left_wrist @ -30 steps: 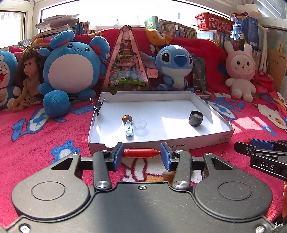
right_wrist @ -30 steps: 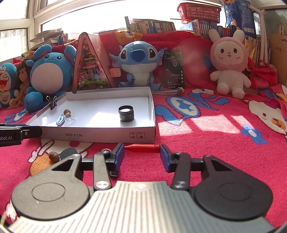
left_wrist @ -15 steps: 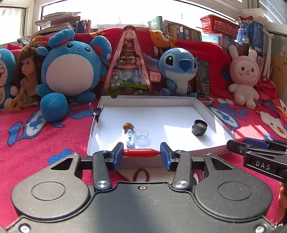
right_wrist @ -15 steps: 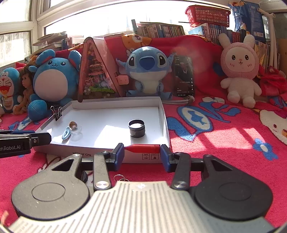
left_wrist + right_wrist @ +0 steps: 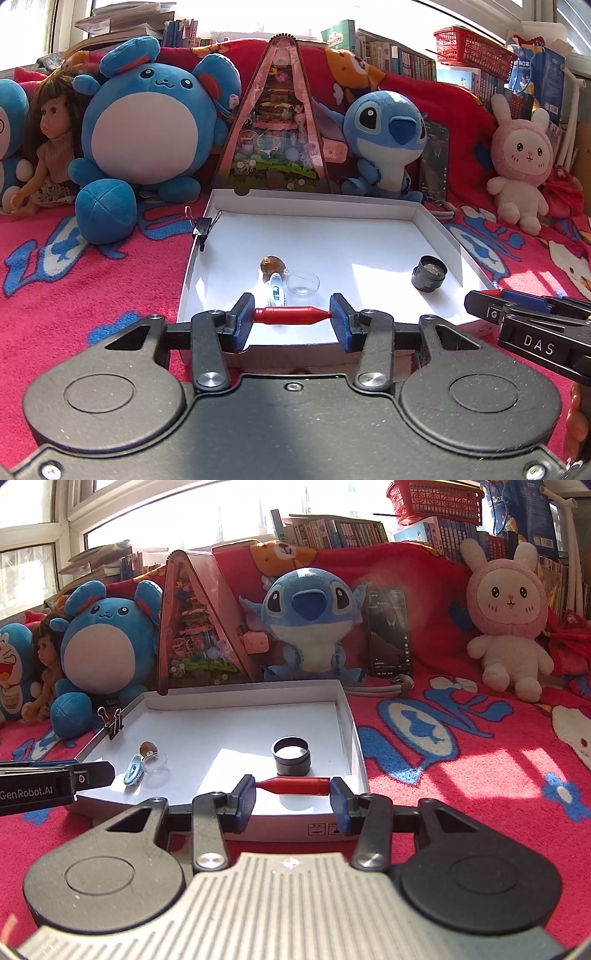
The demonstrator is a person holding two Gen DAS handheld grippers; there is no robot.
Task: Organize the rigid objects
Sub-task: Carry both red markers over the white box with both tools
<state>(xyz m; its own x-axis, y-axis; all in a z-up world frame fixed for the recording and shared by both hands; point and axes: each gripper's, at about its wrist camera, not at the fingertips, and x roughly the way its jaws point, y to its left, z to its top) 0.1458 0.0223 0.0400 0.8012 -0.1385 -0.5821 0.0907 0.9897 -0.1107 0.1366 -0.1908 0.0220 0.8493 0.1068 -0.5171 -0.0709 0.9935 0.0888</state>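
My left gripper (image 5: 291, 315) is shut on a red bullet-shaped piece (image 5: 291, 315), held over the front edge of the white cardboard tray (image 5: 317, 201). My right gripper (image 5: 292, 786) is shut on a second red bullet-shaped piece (image 5: 293, 785), held over the tray's (image 5: 351, 723) front right part. In the tray lie a black round ring case (image 5: 429, 273) (image 5: 291, 755), a clear glass dish (image 5: 302, 282) (image 5: 155, 763), a light-blue oval piece (image 5: 276, 291) (image 5: 133, 771) and a brown shell-like piece (image 5: 271, 263) (image 5: 147, 746).
A black binder clip (image 5: 202, 227) (image 5: 113, 722) grips the tray's left wall. Plush toys, a doll (image 5: 50, 147), a triangular display box (image 5: 275, 129) and a phone (image 5: 389, 627) stand behind the tray on the red blanket (image 5: 461, 746). Books line the windowsill.
Both grippers have risen and moved forward with their red pieces, from over the blanket in front of the tray to over the tray's front edge.
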